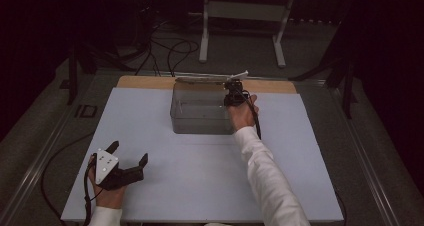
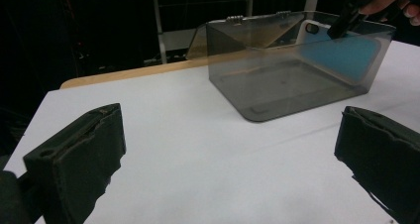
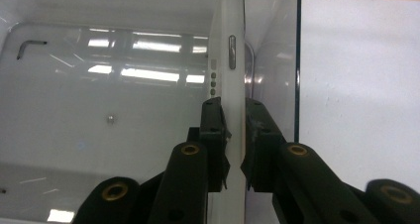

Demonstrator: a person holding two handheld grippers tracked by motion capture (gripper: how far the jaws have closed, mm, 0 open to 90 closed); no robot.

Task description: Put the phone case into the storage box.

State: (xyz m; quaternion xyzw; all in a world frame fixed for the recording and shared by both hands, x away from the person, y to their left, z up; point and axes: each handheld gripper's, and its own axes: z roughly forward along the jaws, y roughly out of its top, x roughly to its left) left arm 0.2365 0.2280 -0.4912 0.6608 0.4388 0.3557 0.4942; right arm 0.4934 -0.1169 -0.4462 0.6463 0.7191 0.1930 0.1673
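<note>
A clear plastic box is seen above the centre of the high view, on the white table, with its hinged lid thrown back along the far edge. Over the box's right end, the right gripper is held pointing down. In the right gripper view, its jaws are pinched on the top edge of a phone, a slim white slab with a side button and a few small holes along its rim. The phone is held on edge just inside the box's right wall; whether its lower end touches the floor of the box cannot be told. In the left gripper view, the phone shows through the clear wall as a bluish panel with a camera hole near its top. An edge grip is judged the likely choice because a flat slab can be passed into a narrow box that way without the jaws fouling the walls.

A small hex key lies on the box floor, upper left in the right gripper view, well apart from the phone.

The left gripper is held low at the lower left of the high view, jaws spread wide with nothing between them, apparently parked clear of the work.
</note>
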